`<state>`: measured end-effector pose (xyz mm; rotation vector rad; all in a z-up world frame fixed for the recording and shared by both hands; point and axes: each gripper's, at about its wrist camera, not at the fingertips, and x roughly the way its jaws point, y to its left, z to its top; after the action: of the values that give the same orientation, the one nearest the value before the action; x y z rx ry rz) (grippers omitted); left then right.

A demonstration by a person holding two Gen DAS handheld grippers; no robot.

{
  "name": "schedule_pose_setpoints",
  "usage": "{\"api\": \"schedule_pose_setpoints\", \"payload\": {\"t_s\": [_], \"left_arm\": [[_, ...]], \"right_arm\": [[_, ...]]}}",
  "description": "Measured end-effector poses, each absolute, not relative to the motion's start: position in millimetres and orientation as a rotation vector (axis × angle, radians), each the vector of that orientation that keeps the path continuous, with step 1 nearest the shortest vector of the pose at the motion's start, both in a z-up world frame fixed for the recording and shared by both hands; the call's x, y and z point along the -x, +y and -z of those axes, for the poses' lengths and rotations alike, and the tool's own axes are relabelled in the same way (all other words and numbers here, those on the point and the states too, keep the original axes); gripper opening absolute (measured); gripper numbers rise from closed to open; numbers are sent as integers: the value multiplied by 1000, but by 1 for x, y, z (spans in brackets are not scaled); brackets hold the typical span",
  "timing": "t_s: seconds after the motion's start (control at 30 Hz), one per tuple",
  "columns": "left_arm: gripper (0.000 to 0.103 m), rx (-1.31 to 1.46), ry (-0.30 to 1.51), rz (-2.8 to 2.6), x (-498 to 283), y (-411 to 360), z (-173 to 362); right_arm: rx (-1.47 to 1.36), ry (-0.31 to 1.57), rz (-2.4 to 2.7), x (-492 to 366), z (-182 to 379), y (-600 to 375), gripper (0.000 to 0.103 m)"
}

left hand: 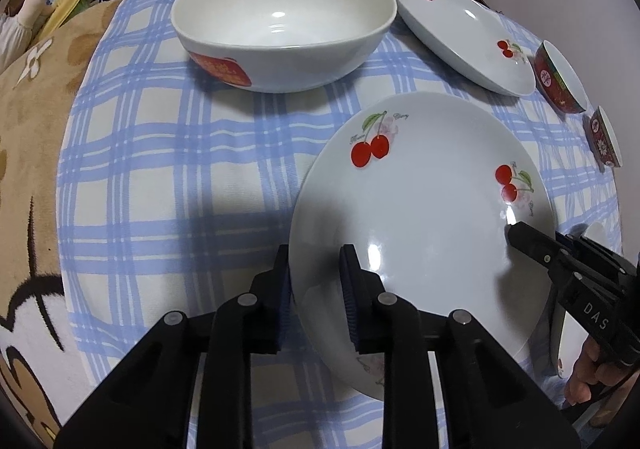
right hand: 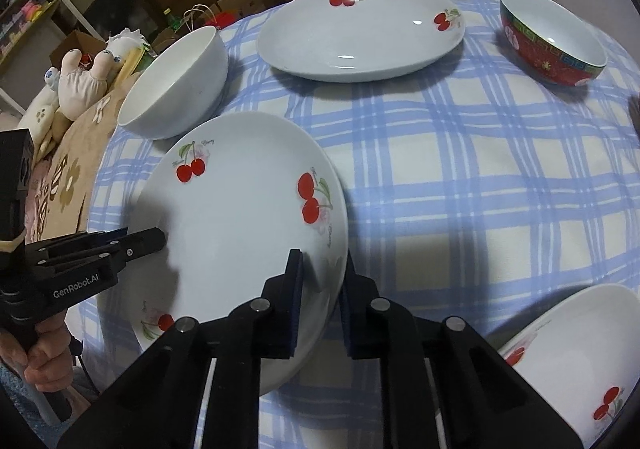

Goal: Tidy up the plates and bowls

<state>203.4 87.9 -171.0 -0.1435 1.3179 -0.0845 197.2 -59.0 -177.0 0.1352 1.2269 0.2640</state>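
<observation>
Gripping near cherry plate [left hand: 420,209] two-handed: left claw [left hand: 316,285] clamped on its left rim, right claw [right hand: 322,289] clamped on opposite rim. Opposed grips are keeping plate balanced, probably for lifting off desk [left hand: 180,177]. Second cherry plate [right hand: 360,37] sitting ahead of right claw, likely stacking target. White bowl [left hand: 280,33] ahead of left claw.

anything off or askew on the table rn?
Nothing spilled or broken. Only oddity: the near cherry plate sits tilted, with the left gripper and right gripper clamped on opposite rims. The white bowl sits upright.
</observation>
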Motion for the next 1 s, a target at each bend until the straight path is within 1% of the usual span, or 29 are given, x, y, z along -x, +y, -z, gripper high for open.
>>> {"api": "schedule_pose_setpoints", "payload": {"t_s": [0.27,0.53,0.77,1.0], "left_arm": [[24,137,1320,84,-205,86,171],[21,191,1321,86,-205,94,171],[20,179,1314,85,-205,93,169],[18,233,1295,105,-198,102,165]], "right_arm": [[-128,1224,-259,-197,177,-58,18],[-130,1215,-249,-196,175,-57,17],[-120,1212,-243,-196,175,-57,17],[-90,1153,-207,-194,163,-54,16]]}}
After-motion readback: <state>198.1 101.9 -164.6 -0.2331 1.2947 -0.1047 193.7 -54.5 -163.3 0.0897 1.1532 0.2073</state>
